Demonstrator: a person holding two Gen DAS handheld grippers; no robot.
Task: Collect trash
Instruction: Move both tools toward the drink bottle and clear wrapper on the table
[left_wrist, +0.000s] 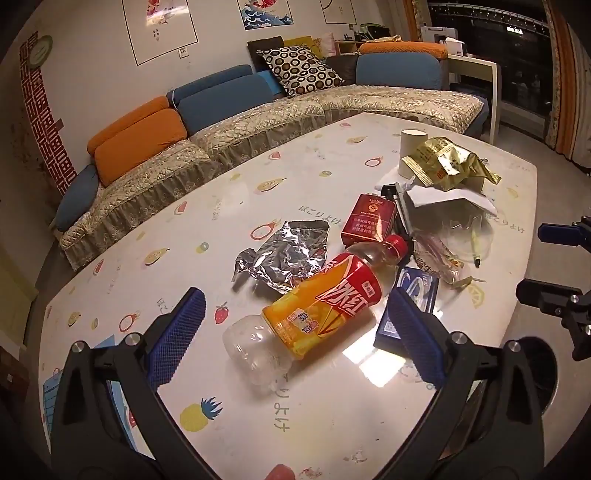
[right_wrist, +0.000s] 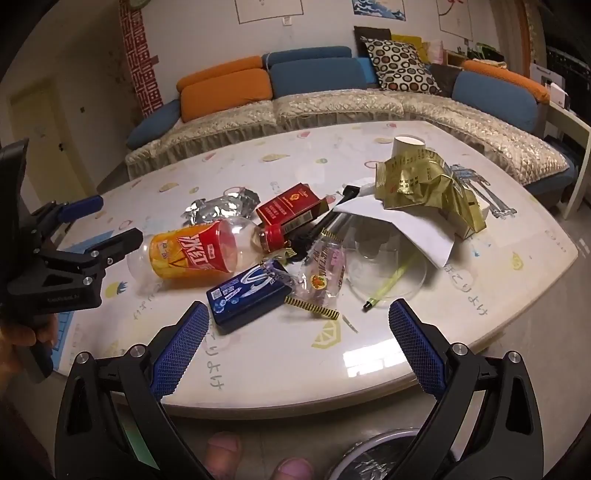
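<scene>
Task looks barely begun: nothing is gripped, and the trash sits spread over the bench (right_wrist: 388, 354).

Both tongs are released, jaws spread wide w/ nothing between the pads. Left tongs (left_wrist: 295, 332) hover over the near-left part of the pile, lined up on the empty plastic bottle (left_wrist: 314, 306), which lies on its side, red cap pointing far-right. Not touching it yet. Right tongs (right_wrist: 295, 336) hang off the near edge, angled down at the pile, just short of the blue box (right_wrist: 247, 295).

Still on the bench:
- crumpled silver foil (left_wrist: 284, 251), far-left of the bottle
- red cigarette pack (left_wrist: 365, 221), just beyond the bottle cap
- blue box, near side, beside the bottle
- clear candy wrapper (right_wrist: 321, 277) w/ striped ends, touching the blue box on its right
- clear plastic lid or cup w/ a yellow straw (right_wrist: 388, 280), right of the wrapper
- white paper sheet (right_wrist: 399, 229), partly over that clear piece
- gold crumpled bag (right_wrist: 417, 184), far-right, on top of the paper
- paper cup (right_wrist: 406, 147), upright, behind the gold bag

A round dark opening shows below the bench edge near the right tongs, prob. a bin (right_wrist: 388, 454), w/ something shiny inside, maybe a piece already dropped; too cropped to be sure.

Left to do: approx. everything. The bottle seems the first pick for the left side.
</scene>
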